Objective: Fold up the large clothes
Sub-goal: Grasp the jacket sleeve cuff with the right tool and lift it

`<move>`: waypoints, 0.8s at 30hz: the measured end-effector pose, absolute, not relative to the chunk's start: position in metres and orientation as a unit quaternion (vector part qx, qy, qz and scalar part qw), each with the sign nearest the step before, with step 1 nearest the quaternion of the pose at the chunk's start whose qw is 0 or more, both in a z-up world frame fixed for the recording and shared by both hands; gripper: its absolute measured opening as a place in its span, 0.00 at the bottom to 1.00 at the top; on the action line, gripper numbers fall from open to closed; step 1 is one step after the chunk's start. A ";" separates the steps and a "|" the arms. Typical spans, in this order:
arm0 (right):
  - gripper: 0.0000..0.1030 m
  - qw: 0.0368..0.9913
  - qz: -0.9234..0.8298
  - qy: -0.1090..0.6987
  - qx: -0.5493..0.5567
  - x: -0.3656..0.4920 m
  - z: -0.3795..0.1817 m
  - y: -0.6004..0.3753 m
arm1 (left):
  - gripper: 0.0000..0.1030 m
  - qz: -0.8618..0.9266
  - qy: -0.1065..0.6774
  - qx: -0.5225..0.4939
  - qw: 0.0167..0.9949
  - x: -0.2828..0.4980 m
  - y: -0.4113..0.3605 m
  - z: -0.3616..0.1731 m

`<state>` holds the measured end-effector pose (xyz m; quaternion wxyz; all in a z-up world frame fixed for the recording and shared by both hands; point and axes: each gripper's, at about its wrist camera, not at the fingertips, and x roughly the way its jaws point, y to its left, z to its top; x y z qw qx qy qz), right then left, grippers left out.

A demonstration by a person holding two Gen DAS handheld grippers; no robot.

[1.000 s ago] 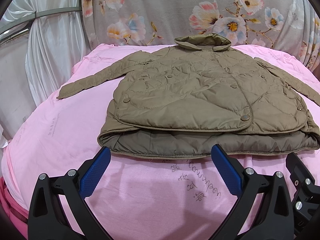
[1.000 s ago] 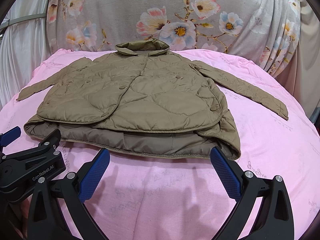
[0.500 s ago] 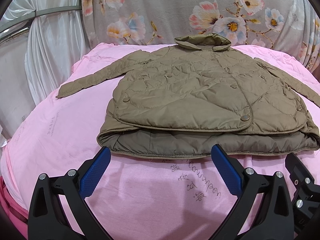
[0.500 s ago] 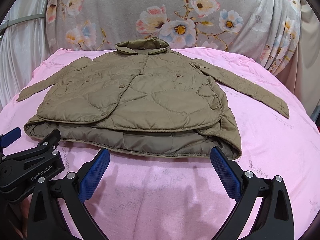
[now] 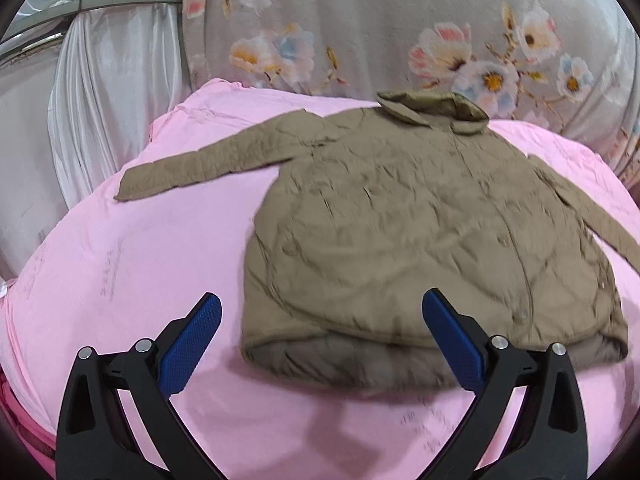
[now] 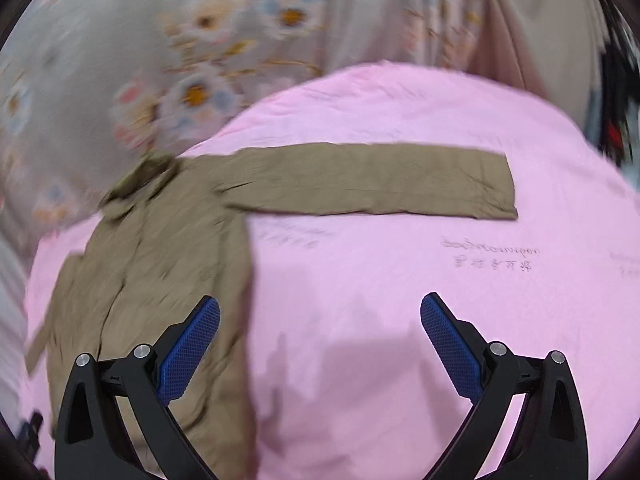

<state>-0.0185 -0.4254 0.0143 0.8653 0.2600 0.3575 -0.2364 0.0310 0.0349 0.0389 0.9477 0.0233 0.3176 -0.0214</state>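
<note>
Faint dark printing is seen on the pink sheet, right of the jacket: a line of cursive script above a row of what may be Chinese characters. Similar marks are seen in the left view. None can be read.

I see bare pink sheet between my right gripper's spread fingers, up to the outstretched sleeve. Ahead of my left gripper, the jacket covers the bed; the floral curtain closes off the far side.
</note>
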 end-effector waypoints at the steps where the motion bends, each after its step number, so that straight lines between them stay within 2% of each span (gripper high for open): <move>1: 0.95 0.851 -0.243 0.354 0.303 -0.016 0.005 -0.449 | 0.95 -0.016 0.313 0.018 0.949 0.039 0.038 0.043; 4: 0.95 0.815 -0.252 0.338 0.398 -0.012 -0.020 -0.499 | 0.95 -0.001 0.322 0.008 0.947 0.063 0.047 0.048; 6: 0.95 0.799 -0.267 0.334 0.423 -0.007 -0.030 -0.522 | 0.95 0.007 0.333 0.000 0.943 0.077 0.053 0.048; 14: 0.93 0.785 -0.305 0.286 0.457 0.000 -0.046 -0.571 | 0.95 0.043 0.344 -0.014 0.938 0.107 0.072 0.043; 17: 0.77 0.784 -0.324 0.277 0.451 0.011 -0.042 -0.584 | 0.95 0.050 0.348 -0.011 0.936 0.113 0.074 0.039; 18: 0.66 0.782 -0.329 0.274 0.453 0.013 -0.041 -0.589 | 0.95 0.052 0.350 -0.010 0.935 0.114 0.074 0.038; 19: 0.46 0.781 -0.330 0.269 0.456 0.017 -0.040 -0.594 | 0.95 0.054 0.351 -0.009 0.935 0.115 0.074 0.037; 21: 0.14 0.782 -0.316 0.263 0.469 0.027 -0.037 -0.604 | 0.95 0.055 0.352 -0.007 0.934 0.118 0.076 0.036; 24: 0.07 0.802 -0.317 0.248 0.441 0.048 -0.007 -0.604 | 0.95 0.062 0.351 -0.001 0.934 0.123 0.077 0.036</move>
